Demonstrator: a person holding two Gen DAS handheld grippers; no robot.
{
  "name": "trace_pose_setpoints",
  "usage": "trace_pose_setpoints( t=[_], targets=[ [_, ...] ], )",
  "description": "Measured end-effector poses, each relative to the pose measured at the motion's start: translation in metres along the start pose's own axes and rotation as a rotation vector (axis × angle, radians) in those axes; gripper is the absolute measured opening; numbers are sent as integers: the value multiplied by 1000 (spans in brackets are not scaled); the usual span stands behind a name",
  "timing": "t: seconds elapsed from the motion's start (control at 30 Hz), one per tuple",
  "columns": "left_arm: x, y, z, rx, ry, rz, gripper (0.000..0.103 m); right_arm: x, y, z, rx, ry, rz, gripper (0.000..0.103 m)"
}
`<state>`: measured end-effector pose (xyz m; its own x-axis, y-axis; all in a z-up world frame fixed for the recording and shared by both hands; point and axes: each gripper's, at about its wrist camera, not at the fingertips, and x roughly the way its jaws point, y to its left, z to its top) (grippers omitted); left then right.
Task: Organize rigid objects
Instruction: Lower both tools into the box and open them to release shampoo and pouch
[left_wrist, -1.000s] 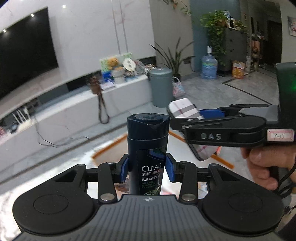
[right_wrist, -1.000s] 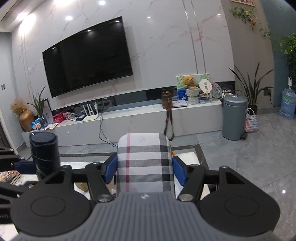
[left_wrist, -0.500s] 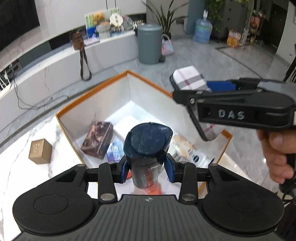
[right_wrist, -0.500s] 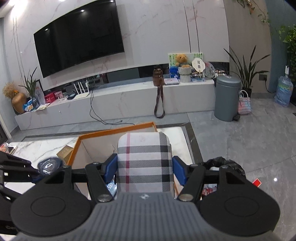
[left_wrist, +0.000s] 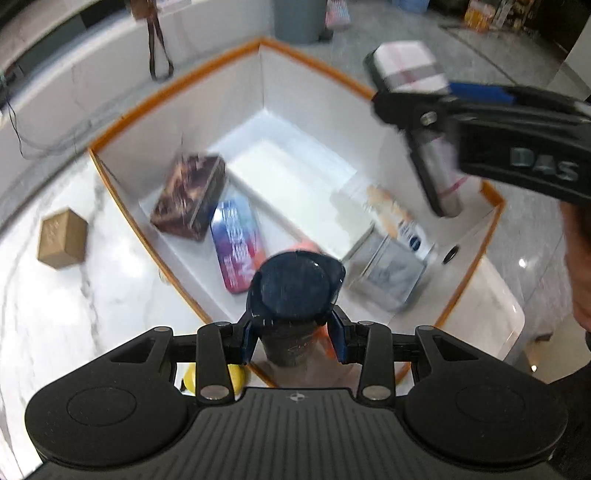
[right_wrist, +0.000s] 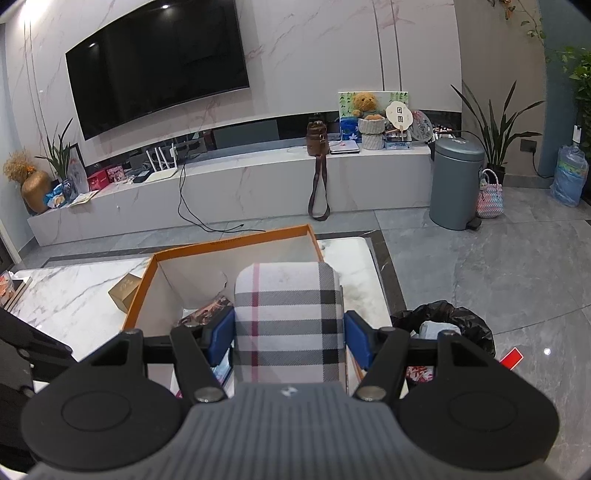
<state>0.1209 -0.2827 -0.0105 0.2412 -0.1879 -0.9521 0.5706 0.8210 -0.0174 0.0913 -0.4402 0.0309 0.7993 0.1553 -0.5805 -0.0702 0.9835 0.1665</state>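
Left gripper (left_wrist: 293, 338) clamps shampoo bottle (left_wrist: 295, 291), cap-up

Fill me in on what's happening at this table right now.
A person is sorting items into an orange-rimmed white box on a marble table. The left hand-held gripper is shut on a dark shampoo bottle, held cap-up over the box's near end. The right hand-held gripper is shut on a plaid case above the box. Several packages already lie inside, and a small brown box sits outside on the table.
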Motion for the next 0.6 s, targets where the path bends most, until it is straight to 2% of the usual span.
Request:
trace_pose_setpoints(
  t=[0.1, 0.27, 0.4, 0.6],
  targets=[
    [9, 4, 6, 0, 47, -20, 44, 4, 1, 0, -1, 9, -4, 63],
    [19, 10, 25, 19, 61, 60, 44, 13, 4, 0, -3, 25, -8, 63],
    [33, 11, 36, 38, 88, 69, 44, 22, 7, 0, -14, 41, -12, 63],
    [56, -4, 42, 153, 96, 197, 51, 34, 8, -1, -29, 63, -24, 63]
  ],
)
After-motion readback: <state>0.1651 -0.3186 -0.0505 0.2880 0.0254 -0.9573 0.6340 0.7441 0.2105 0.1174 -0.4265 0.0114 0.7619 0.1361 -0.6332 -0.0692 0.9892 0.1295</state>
